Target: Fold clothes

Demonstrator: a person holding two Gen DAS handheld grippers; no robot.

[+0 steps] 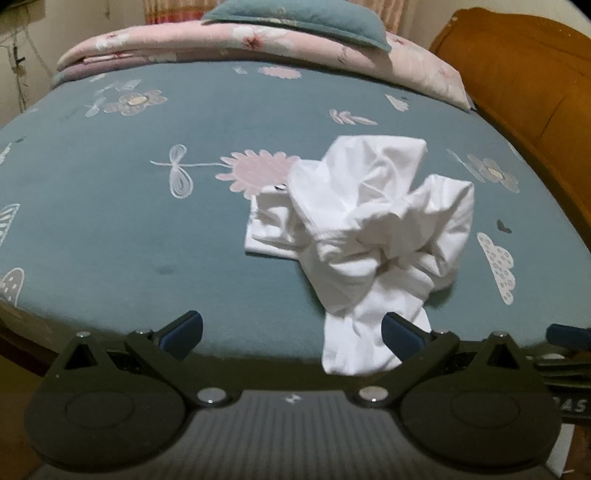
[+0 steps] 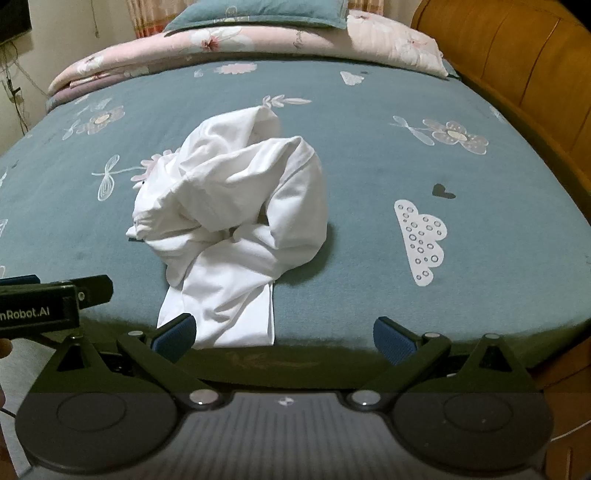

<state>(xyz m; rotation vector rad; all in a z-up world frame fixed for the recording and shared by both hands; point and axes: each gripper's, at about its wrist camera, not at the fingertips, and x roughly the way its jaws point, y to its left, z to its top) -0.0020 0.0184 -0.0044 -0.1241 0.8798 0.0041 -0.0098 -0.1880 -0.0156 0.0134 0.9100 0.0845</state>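
A crumpled white garment (image 1: 373,229) lies in a heap on the blue-green bed sheet (image 1: 110,221), with one end trailing to the bed's near edge. In the left wrist view my left gripper (image 1: 291,334) is open at that near edge; the trailing end lies just inside its right finger, untouched by the pads. The right wrist view shows the same garment (image 2: 236,206) ahead and left. My right gripper (image 2: 284,336) is open too, its left fingertip (image 2: 177,334) in front of the garment's trailing end. Nothing is held. The left gripper's body (image 2: 40,306) shows at the left edge.
A folded pink floral quilt (image 1: 258,44) and a teal pillow (image 1: 314,18) lie at the far end of the bed. A wooden headboard (image 2: 517,62) runs along the right side. Flat sheet (image 2: 443,166) surrounds the garment on all sides.
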